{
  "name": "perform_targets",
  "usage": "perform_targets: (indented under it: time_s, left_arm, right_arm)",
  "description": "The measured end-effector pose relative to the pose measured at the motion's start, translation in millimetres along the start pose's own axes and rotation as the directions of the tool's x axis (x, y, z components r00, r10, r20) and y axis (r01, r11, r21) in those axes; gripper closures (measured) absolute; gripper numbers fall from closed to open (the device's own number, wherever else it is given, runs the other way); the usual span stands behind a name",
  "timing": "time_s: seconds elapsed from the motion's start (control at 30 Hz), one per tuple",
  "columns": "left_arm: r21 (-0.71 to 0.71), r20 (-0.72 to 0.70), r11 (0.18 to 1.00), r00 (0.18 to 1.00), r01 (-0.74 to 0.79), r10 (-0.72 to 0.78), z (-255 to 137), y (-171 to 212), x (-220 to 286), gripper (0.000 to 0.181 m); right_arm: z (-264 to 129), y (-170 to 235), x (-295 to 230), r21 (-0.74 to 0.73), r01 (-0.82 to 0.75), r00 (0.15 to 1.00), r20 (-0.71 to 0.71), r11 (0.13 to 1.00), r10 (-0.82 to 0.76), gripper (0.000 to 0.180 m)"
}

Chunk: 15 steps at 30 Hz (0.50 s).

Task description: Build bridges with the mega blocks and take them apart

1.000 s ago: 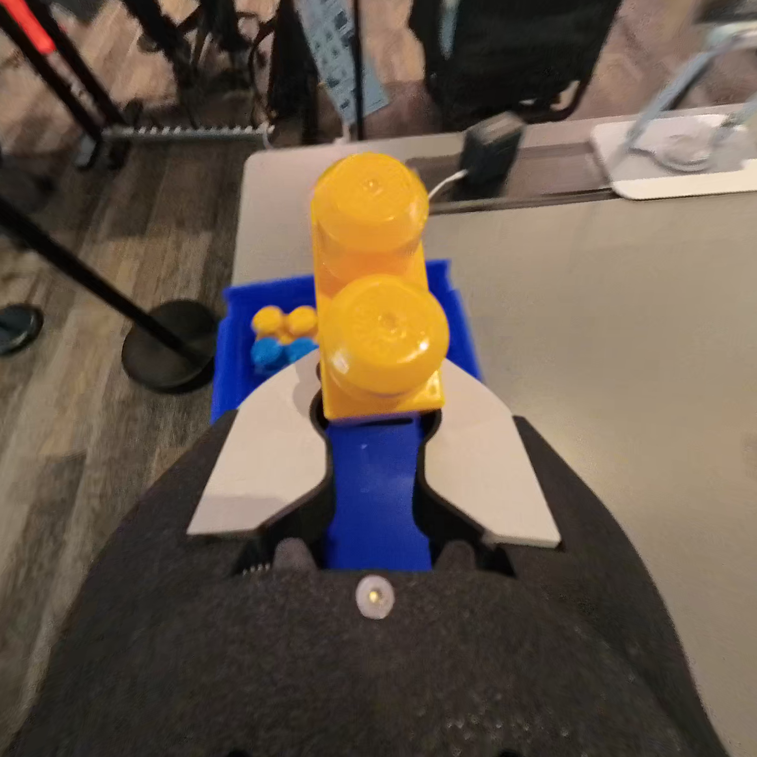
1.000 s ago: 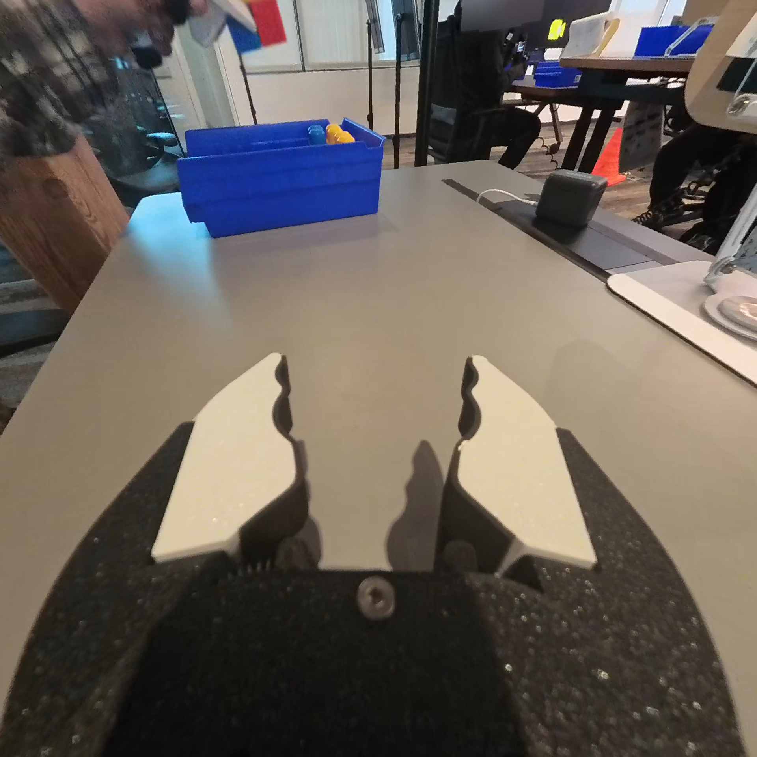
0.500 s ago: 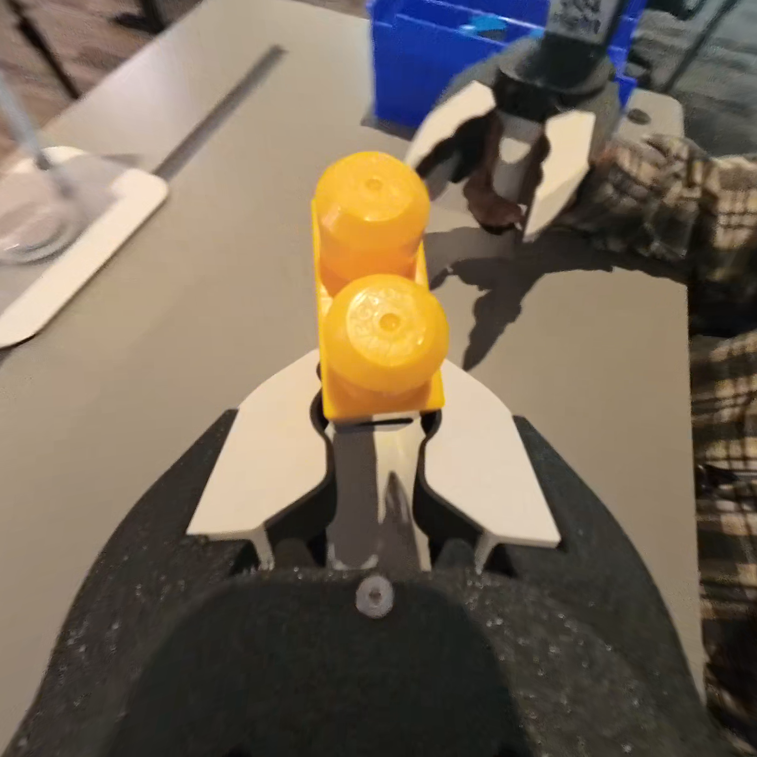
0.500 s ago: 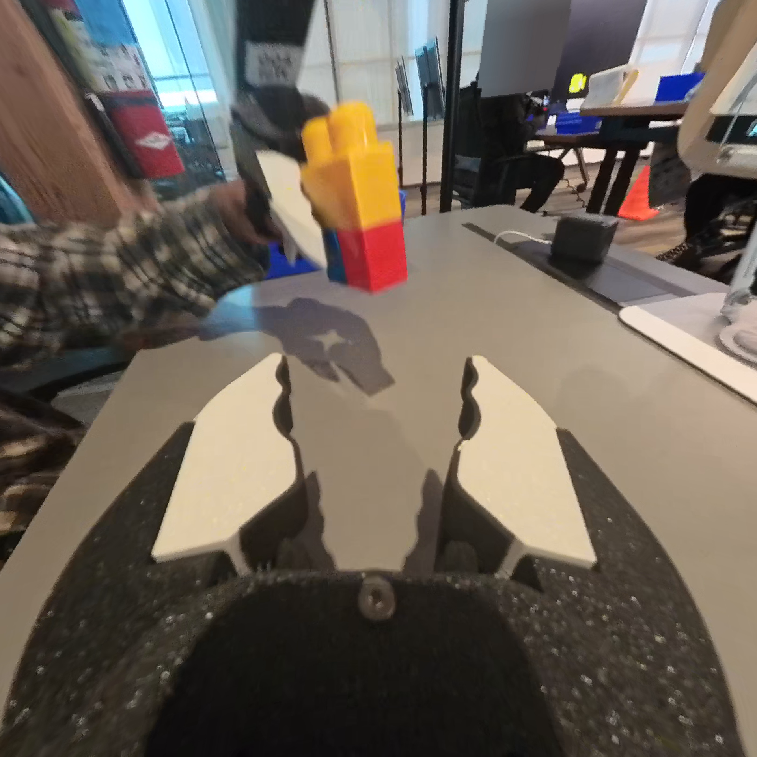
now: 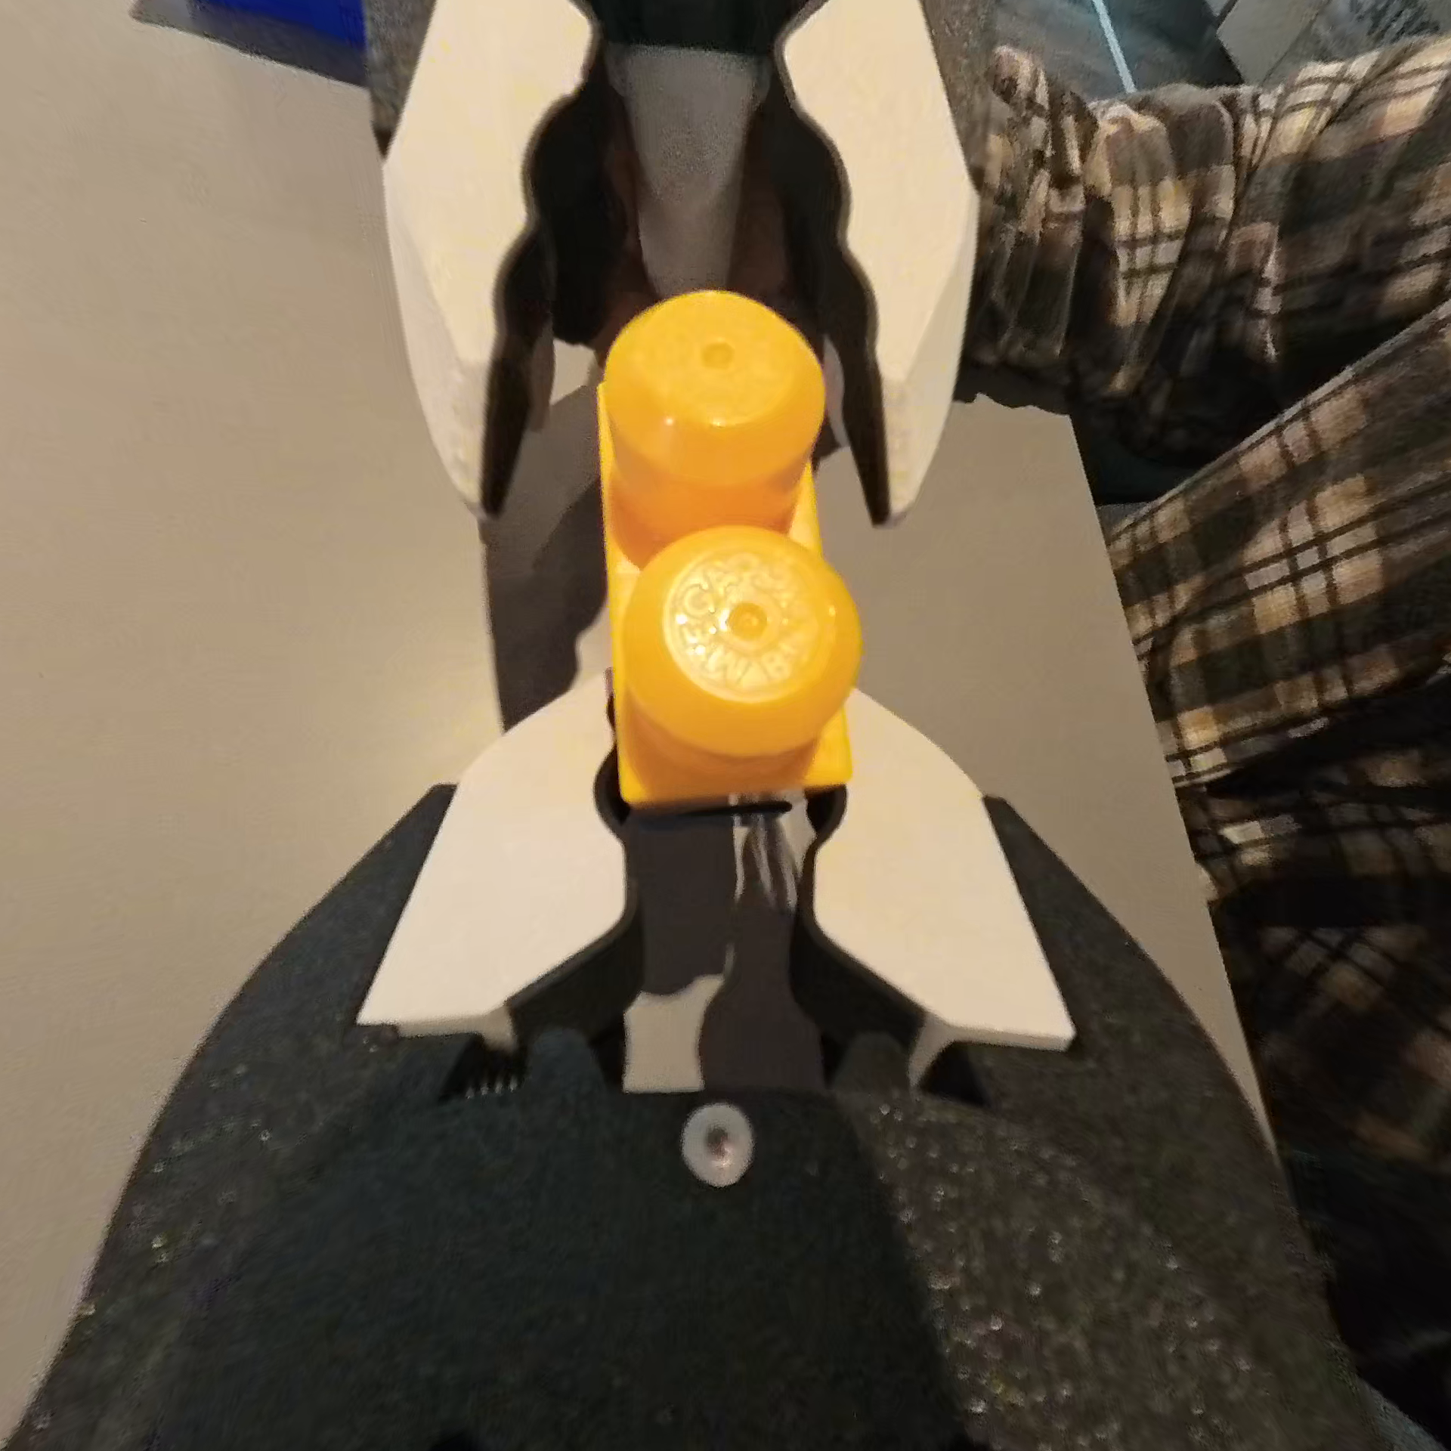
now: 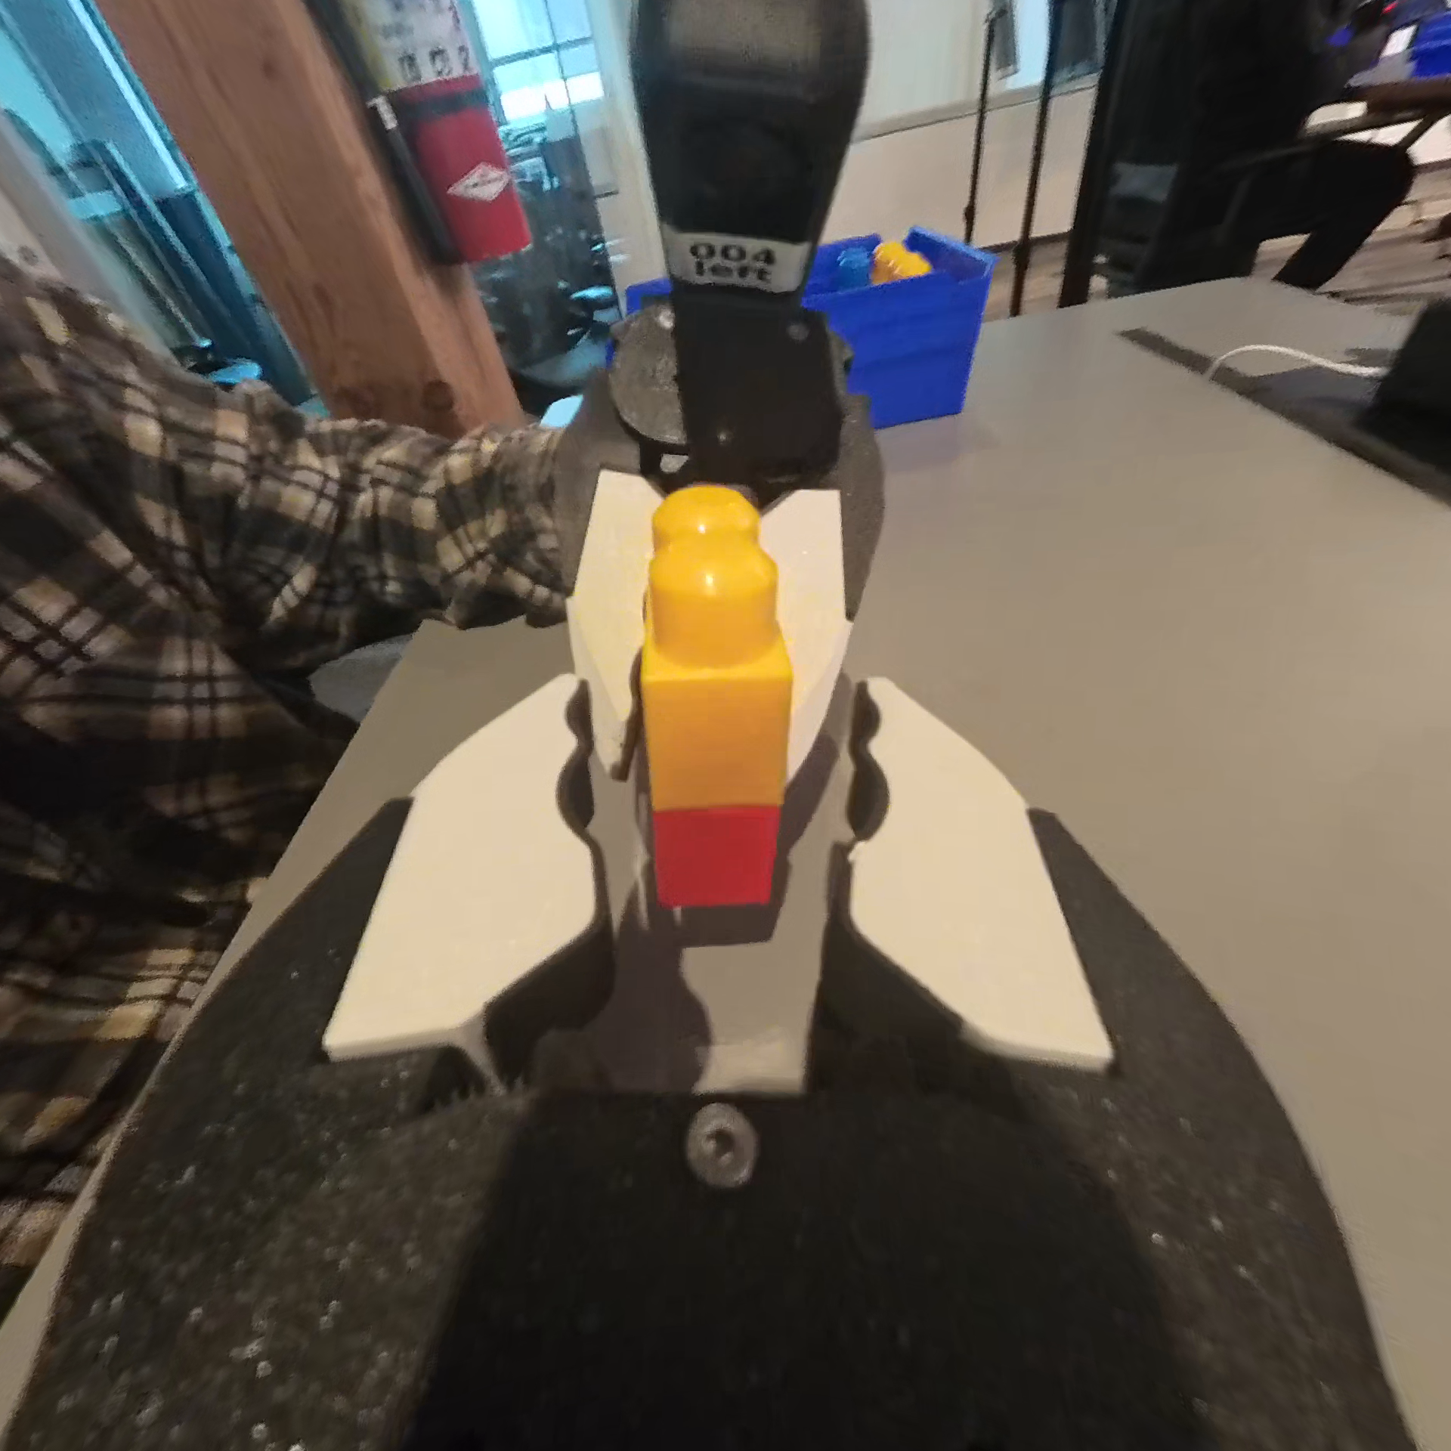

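Note:
My left gripper (image 5: pixel 730 707) is shut on a yellow two-stud block (image 5: pixel 726 550), studs up. In the right wrist view the yellow block (image 6: pixel 710 707) sits on top of a red block (image 6: pixel 714 856), and the left gripper (image 6: pixel 710 750) holds the stack from the far side. My right gripper (image 6: pixel 718 691) is open, one finger on each side of the stack's near end, not touching it. It shows in the left wrist view (image 5: pixel 687 506) facing me, jaws wide around the block's far end. Whether the red block rests on the grey table (image 6: pixel 1099 628) I cannot tell.
A blue bin (image 6: pixel 903 345) with yellow and blue blocks stands at the table's far edge. A dark box with a white cable (image 6: pixel 1413 369) lies at the right. A person's plaid sleeve (image 6: pixel 235 550) reaches in from the left. The table edge (image 5: pixel 1138 628) runs close on the right. My right fingertips sit around 5 cm from my left ones.
The left gripper has carried the yellow-on-red stack from the bin across the table to the right gripper. The two grippers have closed in head-on; the open right jaws now straddle the stack.

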State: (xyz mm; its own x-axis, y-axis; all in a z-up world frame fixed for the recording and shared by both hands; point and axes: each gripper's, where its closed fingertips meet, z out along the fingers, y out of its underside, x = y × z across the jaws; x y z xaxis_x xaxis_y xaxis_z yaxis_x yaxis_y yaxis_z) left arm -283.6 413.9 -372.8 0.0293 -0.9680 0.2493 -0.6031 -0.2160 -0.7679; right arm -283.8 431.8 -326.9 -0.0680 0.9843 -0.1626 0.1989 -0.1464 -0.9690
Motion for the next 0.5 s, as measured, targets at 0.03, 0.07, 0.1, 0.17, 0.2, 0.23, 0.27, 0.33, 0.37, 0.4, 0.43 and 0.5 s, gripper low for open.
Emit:
perform_targets:
  time_s: [0.03, 0.07, 0.1, 0.17, 0.2, 0.23, 0.27, 0.33, 0.37, 0.4, 0.43, 0.5]
  left_arm:
    - [0.000, -0.011, 1.000, 1.000, 0.005, -0.005, 2.0, 0.2, 2.6, 0.138]
    - [0.004, -0.023, 1.000, 1.000, 0.009, -0.009, 3.5, -0.2, 5.2, 0.138]
    - [0.007, -0.032, 1.000, 0.999, 0.011, -0.010, 4.6, -0.9, 7.4, 0.138]
    - [0.019, -0.040, 1.000, 0.999, 0.009, -0.009, 4.8, -2.4, 9.7, 0.138]
    - [0.037, -0.052, 0.999, 0.999, 0.013, -0.011, 4.9, -4.7, 11.0, 0.138]
    - [0.058, -0.072, 0.998, 0.997, 0.018, -0.014, 5.2, -6.9, 13.1, 0.137]
    - [0.069, -0.092, 0.997, 0.995, 0.029, -0.023, 6.1, -7.9, 14.8, 0.136]
    - [0.070, -0.080, 0.996, 0.995, 0.060, -0.054, 10.6, -5.7, 10.3, 0.116]
    - [0.072, -0.072, 0.995, 0.995, 0.074, -0.068, 13.2, -4.5, 7.4, 0.109]
    - [0.082, -0.074, 0.993, 0.994, 0.090, -0.084, 15.2, -4.7, 5.9, 0.109]
    - [0.100, -0.080, 0.989, 0.992, 0.110, -0.102, 16.6, -6.8, 4.8, 0.108]
    - [0.156, -0.090, 0.976, 0.986, 0.152, -0.139, 15.8, -14.2, 1.7, 0.109]
  right_arm:
    - [3.7, 2.5, -3.1, -0.021, 0.002, 1.000, 0.010, 1.000, -0.002, 0.127]
    - [7.2, 4.4, -6.6, -0.037, 0.005, 1.000, 0.028, 0.999, -0.004, 0.139]
    - [10.8, 5.7, -10.3, -0.045, 0.001, 0.999, 0.048, 0.999, 0.001, 0.143]
    - [11.9, 4.8, -12.6, -0.043, -0.019, 0.998, 0.060, 0.999, 0.022, 0.143]
    - [11.1, 2.3, -13.4, -0.031, -0.019, 0.998, 0.063, 0.999, 0.021, 0.143]
    - [9.1, -0.6, -14.3, -0.015, -0.034, 0.997, 0.073, 0.999, 0.035, 0.143]
    - [8.2, -3.6, -15.0, 0.008, -0.064, 0.994, 0.089, 0.998, 0.063, 0.143]
    - [4.0, -12.9, -10.5, 0.088, -0.147, 0.985, 0.099, 0.985, 0.139, 0.144]
    - [1.1, -16.8, -7.6, 0.125, -0.181, 0.980, 0.105, 0.976, 0.168, 0.143]
    - [-1.4, -19.3, -4.9, 0.156, -0.206, 0.976, 0.110, 0.966, 0.190, 0.143]
    - [-3.0, -20.1, -2.8, 0.177, -0.227, 0.971, 0.117, 0.958, 0.208, 0.144]
    - [-4.0, -18.7, 0.3, 0.190, -0.255, 0.964, 0.123, 0.948, 0.235, 0.144]
